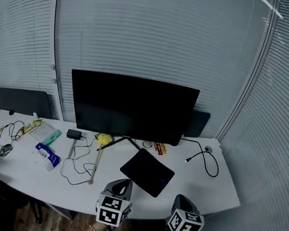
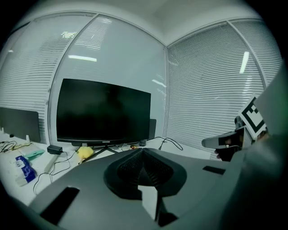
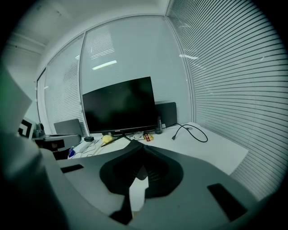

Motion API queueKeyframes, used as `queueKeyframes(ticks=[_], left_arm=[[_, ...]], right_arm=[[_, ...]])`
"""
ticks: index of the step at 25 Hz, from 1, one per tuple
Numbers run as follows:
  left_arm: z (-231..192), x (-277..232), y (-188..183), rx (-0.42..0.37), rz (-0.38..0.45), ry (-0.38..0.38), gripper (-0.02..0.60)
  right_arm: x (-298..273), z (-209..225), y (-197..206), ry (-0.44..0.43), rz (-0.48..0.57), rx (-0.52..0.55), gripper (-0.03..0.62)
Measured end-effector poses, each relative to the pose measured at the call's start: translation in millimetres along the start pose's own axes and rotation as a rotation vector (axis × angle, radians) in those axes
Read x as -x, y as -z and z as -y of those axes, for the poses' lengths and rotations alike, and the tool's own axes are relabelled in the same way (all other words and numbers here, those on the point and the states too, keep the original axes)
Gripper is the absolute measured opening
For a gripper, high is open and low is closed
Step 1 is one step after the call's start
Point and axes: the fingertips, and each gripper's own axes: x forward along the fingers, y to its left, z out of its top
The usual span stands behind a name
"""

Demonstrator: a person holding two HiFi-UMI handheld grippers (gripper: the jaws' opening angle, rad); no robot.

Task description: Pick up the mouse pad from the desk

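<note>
Hovering at the near edge of the worktop (image 1: 214, 191), the left claw (image 1: 118, 186) is clenched on nothing, its jaws pressed together. The black mouse pad (image 1: 147, 172) lies flat at its one o'clock, before the monitor (image 1: 131, 107). The right claw (image 1: 182, 201), at the pad's four o'clock, is likewise clenched and empty.

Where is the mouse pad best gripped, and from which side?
Probably at the near corner of the mouse pad, coming low from the front of the desk. It lies flat and turned, so that corner points at the front edge.
</note>
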Motion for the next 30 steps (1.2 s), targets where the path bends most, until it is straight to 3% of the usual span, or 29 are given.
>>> queueKeyframes(ticks=[13,23,30], left_arm=[[-36.6,-65.0,-7.9,0.019,-0.018,0.005,0.017],[-44.7,-92.4,5.8,0.078,-0.087,-0.075,0.017],[-49.7,-103.2,0.0,0.077,-0.092,-0.125,0.017]], right_arm=[[-63.5,0.7,-21.4,0.019,-0.03,0.019,0.034],[-104.6,22.4,-27.3,-0.025,-0.098,0.028,0.034],[-126.6,26.6,-33.9,-0.067,-0.107,0.041,0.034]])
